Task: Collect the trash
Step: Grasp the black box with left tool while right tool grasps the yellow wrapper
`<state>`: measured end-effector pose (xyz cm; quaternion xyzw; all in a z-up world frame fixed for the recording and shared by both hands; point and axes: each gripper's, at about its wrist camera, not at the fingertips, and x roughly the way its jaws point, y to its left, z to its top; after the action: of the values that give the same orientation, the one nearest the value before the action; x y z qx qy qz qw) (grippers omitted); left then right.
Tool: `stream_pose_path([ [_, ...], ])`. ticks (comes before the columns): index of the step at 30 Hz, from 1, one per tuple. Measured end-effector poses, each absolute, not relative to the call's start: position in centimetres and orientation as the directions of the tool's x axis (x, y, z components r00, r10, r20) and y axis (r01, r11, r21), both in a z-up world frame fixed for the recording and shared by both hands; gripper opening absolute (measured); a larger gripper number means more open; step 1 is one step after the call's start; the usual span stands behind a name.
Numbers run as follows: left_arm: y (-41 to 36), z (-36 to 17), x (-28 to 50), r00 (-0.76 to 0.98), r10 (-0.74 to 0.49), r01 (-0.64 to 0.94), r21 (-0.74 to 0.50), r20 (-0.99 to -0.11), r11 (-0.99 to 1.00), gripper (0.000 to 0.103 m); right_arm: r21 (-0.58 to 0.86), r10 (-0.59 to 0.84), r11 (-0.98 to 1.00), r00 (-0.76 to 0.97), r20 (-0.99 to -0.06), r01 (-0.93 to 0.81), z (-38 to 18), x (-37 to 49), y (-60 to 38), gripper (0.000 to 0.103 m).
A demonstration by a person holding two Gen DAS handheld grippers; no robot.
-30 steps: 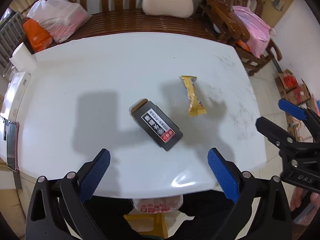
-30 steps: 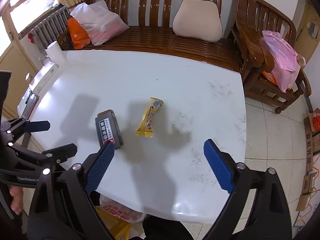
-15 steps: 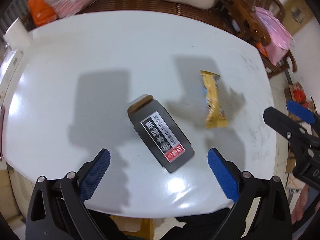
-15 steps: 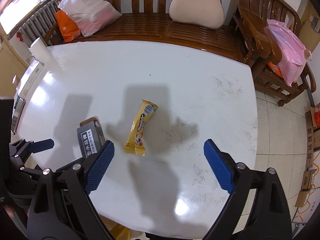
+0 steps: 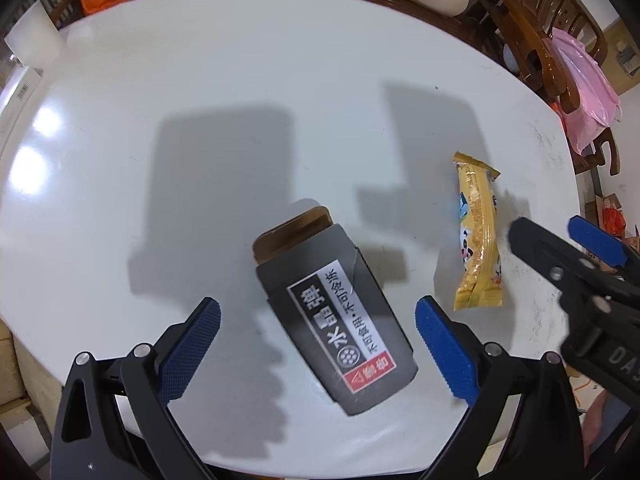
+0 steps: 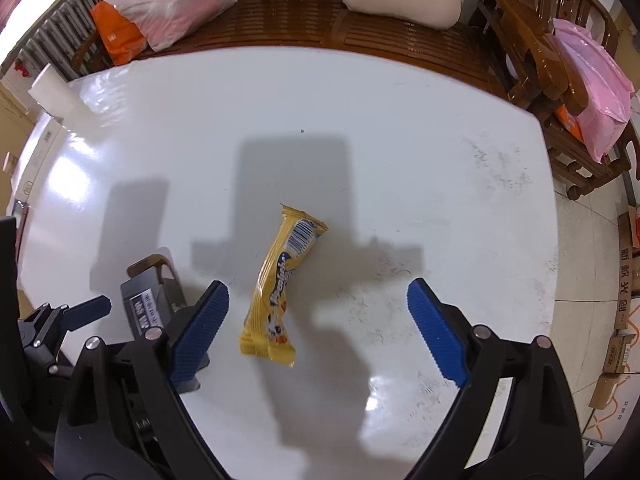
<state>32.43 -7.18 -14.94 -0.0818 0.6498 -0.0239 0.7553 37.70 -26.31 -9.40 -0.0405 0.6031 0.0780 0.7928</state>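
Trash lies on the white surface (image 6: 400,152): a yellow wrapper (image 6: 280,284), long axis running near-to-far, between the open right gripper (image 6: 318,326); a dark box (image 5: 340,316), brown flap pointing away, partly hidden there, under the open left gripper (image 5: 318,346).

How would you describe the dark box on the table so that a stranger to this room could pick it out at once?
Start at the white table in front of the wooden bench. Two pieces of trash lie near its front edge. The dark box is the flat grey carton with an open brown flap and a black-and-white label, unlike the slim yellow wrapper to its right.
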Motion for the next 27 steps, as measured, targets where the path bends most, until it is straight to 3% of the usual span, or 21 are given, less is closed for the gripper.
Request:
stream_pose_path([
  [13,-7.1,-16.6,33.2,0.133,-0.097,-0.086,-0.109,-0.986,0.99,0.095,0.02,0.054,0.985,0.196,-0.979,-0.171,-13.4,38.5,-24.8,0.085],
  [15,-7.3,-16.6,33.2,0.142,-0.081,-0.076,-0.093,-0.987,0.993,0.095,0.025,0.059,0.983,0.183,-0.981,-0.182,-13.7,38.6,-24.3,0.066],
  [20,-7.5,-16.3,33.4,0.163,-0.048,-0.044,-0.056,-0.985,0.997,0.09,-0.006,0.035,0.978,0.195,-0.98,-0.207,-14.0,38.1,-23.9,0.06],
  [22,-7.2,-15.9,33.4,0.17,-0.048,-0.042,-0.056,-0.984,0.998,0.078,-0.005,0.037,0.979,0.202,-0.979,-0.204,-13.8,37.9,-24.1,0.053],
  [24,-6.8,-15.5,33.3,0.179,-0.049,-0.053,-0.06,-0.983,0.997,0.065,-0.004,0.039,0.979,0.207,-0.978,-0.203,-13.7,37.8,-24.2,0.039],
  [27,-5.9,-15.2,33.8,0.166,-0.09,-0.061,-0.102,-0.982,0.993,0.058,-0.008,0.036,0.979,0.211,-0.977,-0.204,-13.5,37.8,-24.2,0.019],
])
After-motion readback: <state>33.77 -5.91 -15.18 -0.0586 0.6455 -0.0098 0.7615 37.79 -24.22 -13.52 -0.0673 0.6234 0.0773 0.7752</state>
